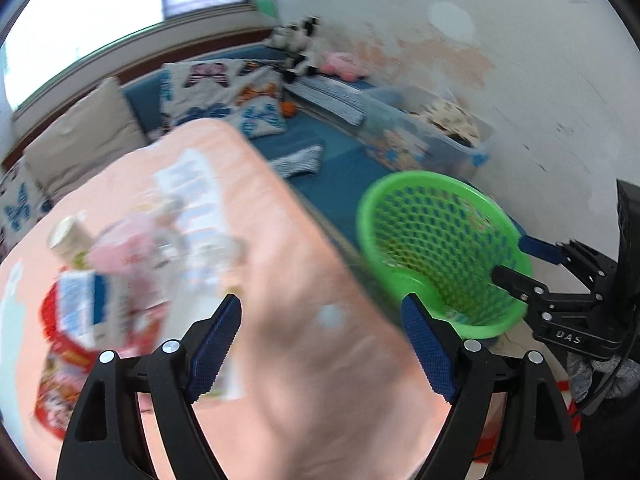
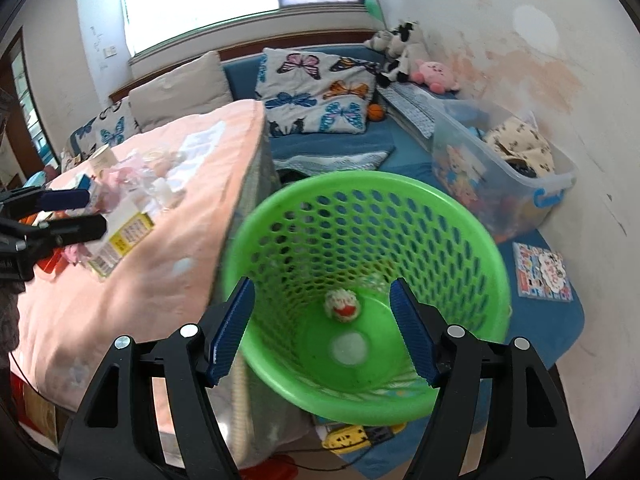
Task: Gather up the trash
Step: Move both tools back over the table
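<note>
2 hand-held grippers work over a counter (image 2: 132, 276) draped in a peach cloth, with trash heaped at its left and a green basket (image 2: 472, 240) standing off its right edge. At left, the trash pile (image 1: 120, 280), which is cartons, crumpled wrappers and a printed box, lies blurred in the left wrist view, so single items are hard to separate. Over the bare cloth just right of that pile hangs the left gripper (image 1: 322, 350), jaws wide apart and nothing between them. Further right, the right gripper (image 2: 322, 330) hovers above the basket mouth, jaws likewise spread and empty; 2 small pieces, a wad with red print (image 2: 342, 306) and a pale disc (image 2: 350, 348), already rest on the basket floor. Judged stage: between drops, part of the trash collected and most of it not yet cleared from the counter. Next move, as a judgement: 1 gripper must go to the pile, straddle a single item with its jaws, close, then carry it over the basket rim.
</note>
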